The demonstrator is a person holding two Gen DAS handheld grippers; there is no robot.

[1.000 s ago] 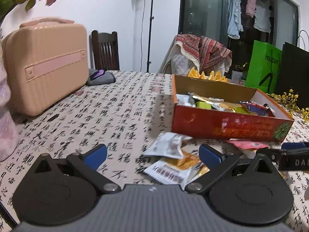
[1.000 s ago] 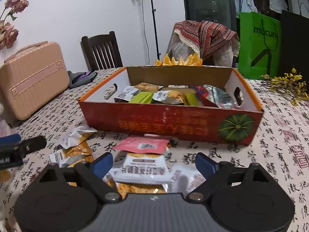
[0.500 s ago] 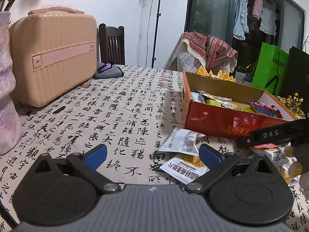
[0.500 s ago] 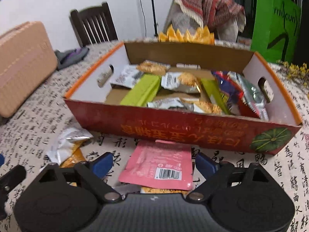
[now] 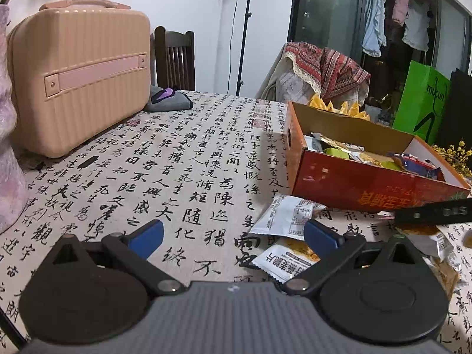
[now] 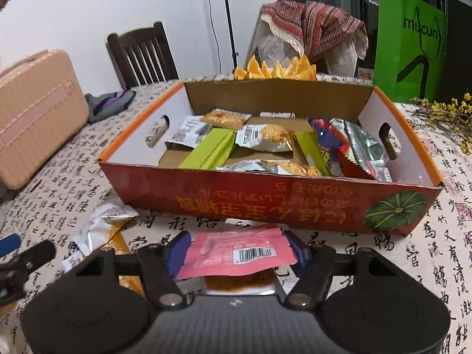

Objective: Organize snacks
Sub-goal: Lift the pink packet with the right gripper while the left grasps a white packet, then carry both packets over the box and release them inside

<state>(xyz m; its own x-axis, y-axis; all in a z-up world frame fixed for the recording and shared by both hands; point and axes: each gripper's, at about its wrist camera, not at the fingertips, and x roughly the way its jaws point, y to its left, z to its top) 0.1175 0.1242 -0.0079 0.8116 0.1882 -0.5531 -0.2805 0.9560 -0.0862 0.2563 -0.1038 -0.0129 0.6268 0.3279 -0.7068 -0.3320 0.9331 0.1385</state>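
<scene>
The right gripper (image 6: 237, 249) has its blue fingers pressed against both sides of a pink snack packet (image 6: 236, 252), held just in front of the red cardboard box (image 6: 265, 199) of snacks; whether the packet is clear of the tablecloth (image 6: 427, 250) is hard to tell. The left gripper (image 5: 233, 234) hangs wide apart and holds nothing, with a white packet (image 5: 284, 216) lying near its right fingertip.
</scene>
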